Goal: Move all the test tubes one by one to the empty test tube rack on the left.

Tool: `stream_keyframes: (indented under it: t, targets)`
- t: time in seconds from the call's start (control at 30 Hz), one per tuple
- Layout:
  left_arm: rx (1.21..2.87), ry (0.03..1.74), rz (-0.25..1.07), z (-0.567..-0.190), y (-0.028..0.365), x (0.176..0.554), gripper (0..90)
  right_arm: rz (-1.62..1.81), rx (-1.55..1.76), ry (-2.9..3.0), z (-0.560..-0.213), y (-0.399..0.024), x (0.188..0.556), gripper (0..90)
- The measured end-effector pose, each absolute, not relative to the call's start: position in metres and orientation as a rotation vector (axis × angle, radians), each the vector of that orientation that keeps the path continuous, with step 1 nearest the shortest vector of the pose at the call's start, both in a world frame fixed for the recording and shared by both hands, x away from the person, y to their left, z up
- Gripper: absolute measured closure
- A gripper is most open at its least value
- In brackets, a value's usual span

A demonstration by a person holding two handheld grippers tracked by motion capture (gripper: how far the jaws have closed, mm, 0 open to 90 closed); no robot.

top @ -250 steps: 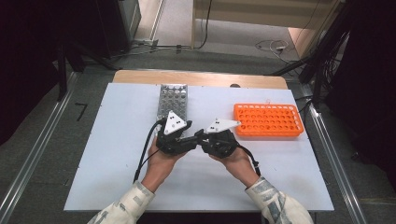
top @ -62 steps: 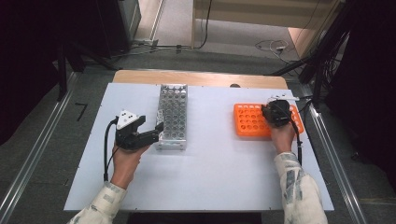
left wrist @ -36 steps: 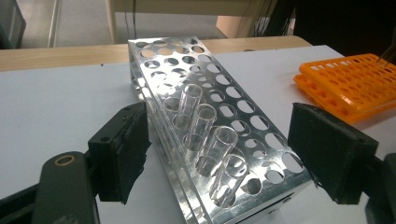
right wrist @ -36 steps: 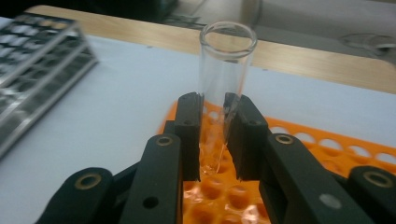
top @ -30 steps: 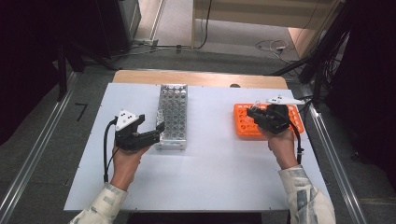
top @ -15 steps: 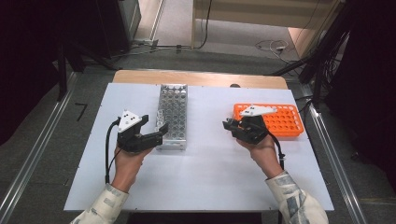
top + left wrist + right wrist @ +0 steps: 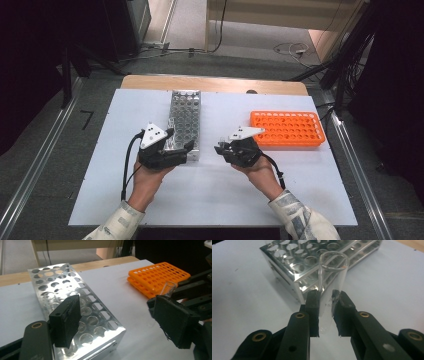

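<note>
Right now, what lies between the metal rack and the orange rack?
In the high view, the right claw holding a glass tube, over bare table.

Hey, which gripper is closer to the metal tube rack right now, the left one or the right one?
Left. The left gripper sits right at the near end of the metal rack, jaws open. The right gripper stands apart on the rack's right, shut on a glass tube.
</note>
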State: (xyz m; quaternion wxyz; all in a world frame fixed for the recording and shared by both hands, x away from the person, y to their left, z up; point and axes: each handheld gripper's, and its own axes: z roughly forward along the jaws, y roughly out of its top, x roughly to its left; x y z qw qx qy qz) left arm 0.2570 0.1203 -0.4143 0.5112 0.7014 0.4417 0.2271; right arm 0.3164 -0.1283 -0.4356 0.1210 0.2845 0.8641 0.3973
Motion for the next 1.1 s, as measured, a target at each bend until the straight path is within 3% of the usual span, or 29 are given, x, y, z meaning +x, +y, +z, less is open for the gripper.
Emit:
stream_keyframes:
  t: [0.3, 0.5, 0.77, 1.1]
  targets:
    - [1.769, 0.966, 0.478, -0.421, 0.094, 0.253, 32.0, 1.164, 0.746, 2.579, -0.441, -0.109, 0.303, 72.9]
    - [1.788, 0.912, 0.439, -0.424, 0.087, 0.252, 50.0, 1.177, 0.719, 2.6, -0.442, -0.102, 0.298, 72.8]
    - [1.805, 0.886, 0.426, -0.427, 0.082, 0.253, 66.8, 1.193, 0.716, 2.613, -0.441, -0.098, 0.294, 72.8]
    - [1.823, 0.863, 0.427, -0.428, 0.079, 0.254, 75.1, 1.2, 0.717, 2.614, -0.44, -0.099, 0.295, 72.8]
